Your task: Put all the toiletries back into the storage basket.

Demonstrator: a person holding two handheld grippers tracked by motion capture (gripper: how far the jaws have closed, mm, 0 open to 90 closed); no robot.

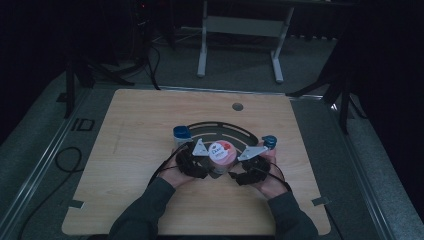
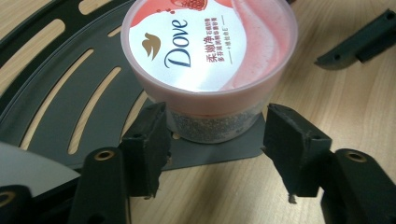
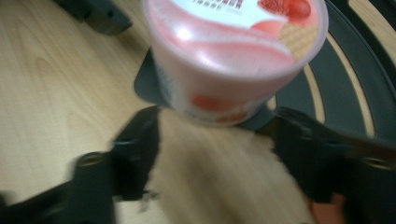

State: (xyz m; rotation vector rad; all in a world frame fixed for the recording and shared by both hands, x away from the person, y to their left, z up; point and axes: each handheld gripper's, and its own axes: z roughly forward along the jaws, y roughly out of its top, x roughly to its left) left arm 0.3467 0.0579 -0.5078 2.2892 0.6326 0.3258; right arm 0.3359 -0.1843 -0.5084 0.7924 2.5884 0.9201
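A pink Dove jar [image 1: 221,152] with a printed lid stands on the near corner of a black slotted plate [image 1: 220,127] at the table's middle. My left gripper [image 1: 206,162] sits at the jar's left and my right gripper [image 1: 242,166] at its right, both held by hands. In the left gripper view the jar [image 2: 208,60] stands between the open jaws of my left gripper [image 2: 217,149]; a gap shows on the right side. In the blurred right gripper view the jar [image 3: 233,51] is just beyond my open right gripper [image 3: 215,158], with bare wood between the jaws.
The wooden table [image 1: 140,145] has a round grommet hole [image 1: 237,106] near its far edge. A white desk frame [image 1: 240,30] stands on the floor behind. A cable [image 1: 67,160] lies on the floor at the left.
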